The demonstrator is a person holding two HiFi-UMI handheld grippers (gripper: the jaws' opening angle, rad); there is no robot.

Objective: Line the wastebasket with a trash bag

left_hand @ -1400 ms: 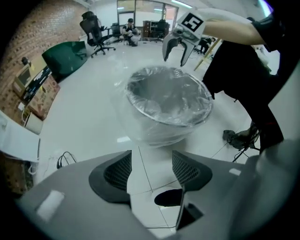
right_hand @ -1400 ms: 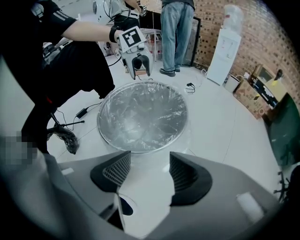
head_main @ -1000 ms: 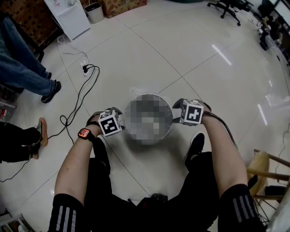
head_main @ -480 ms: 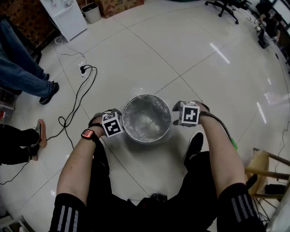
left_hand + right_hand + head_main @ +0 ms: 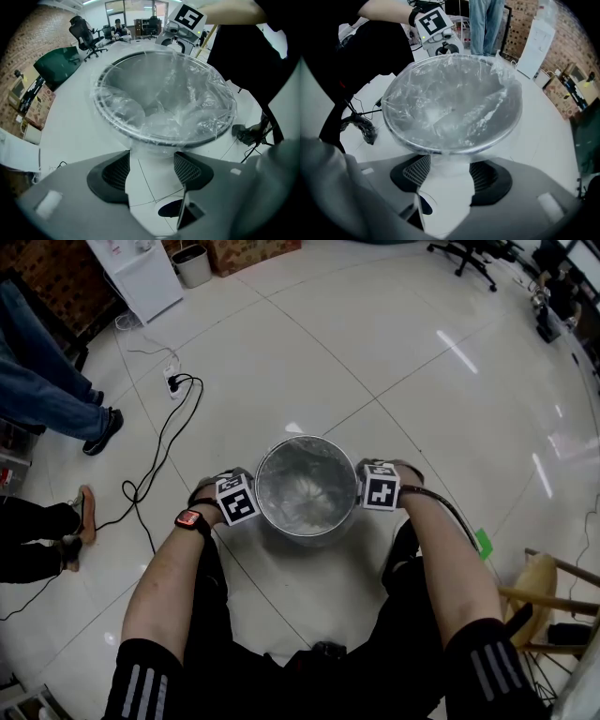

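Floor point(image 5: 403, 362) carries everything; no surface here. Wastebasket point(image 5: 309, 529) stands upright on it directly in front of us, mouth up. It's round, so no long axis to mind. Clear trash bag point(image 5: 306, 486) sits inside, edge folded out over the rim. Left tool point(image 5: 151, 165) is at the basket's left wall, right tool point(image 5: 450, 172) at its right wall, equally near. Both have jaws part open with bag overhang hanging between them, probably not pinched, though we can't be sure. Next move looks like tugging the film down. No readable writing, only square markers point(image 5: 381, 493).
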